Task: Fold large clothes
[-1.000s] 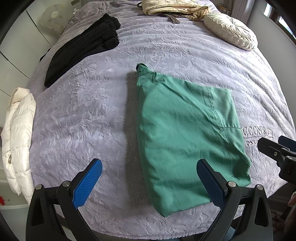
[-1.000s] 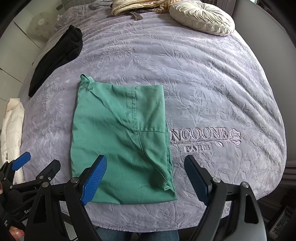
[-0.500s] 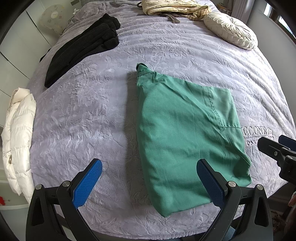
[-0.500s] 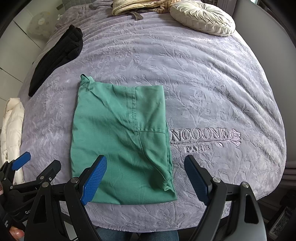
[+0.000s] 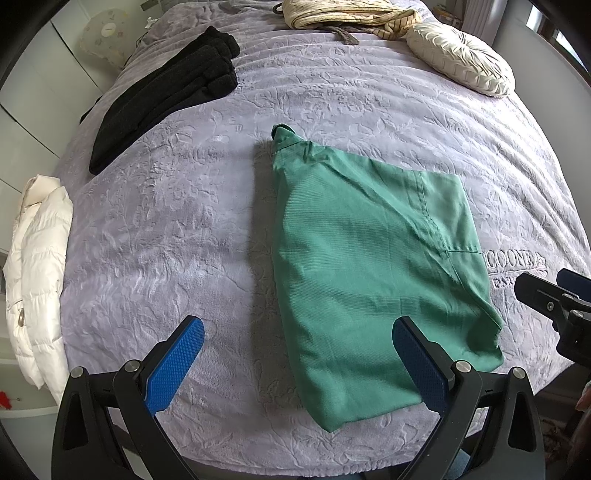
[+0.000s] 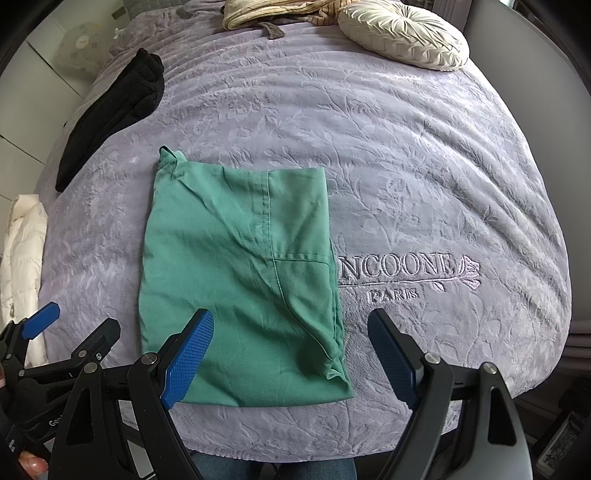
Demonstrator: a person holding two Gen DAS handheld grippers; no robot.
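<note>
The left tongs [image 5: 295,363] hang over the near edge of the bed, pointing steeply down, their blue pads spread wide with nothing between them. One pad sits above bare bedspread; the other overlaps, in the left wrist view, the near corner of the green garment [image 5: 373,266], though whether it touches the cloth cannot be told. The right tongs [image 6: 291,356] stand just as wide and hold nothing; their left pad shows over the garment's near edge and their right pad over the bedspread below the stitched lettering [image 6: 402,271]. In the right wrist view the left tongs appear at the lower left edge, close beside the right pair.

The green garment lies folded into a rough rectangle on the lilac bedspread [image 6: 424,166], near the bed's front edge and slightly left of centre in the right wrist view. A seam runs down it, a small loop or collar end sticks up at its far left corner, and its near right corner is bunched.

Farther out, a black garment [image 5: 162,96] lies folded on the far left of the bed. A white puffer jacket [image 5: 37,273] hangs off the left side. A round cream cushion [image 6: 402,33] and a heap of pale striped clothes [image 5: 343,14] rest at the head of the bed.
</note>
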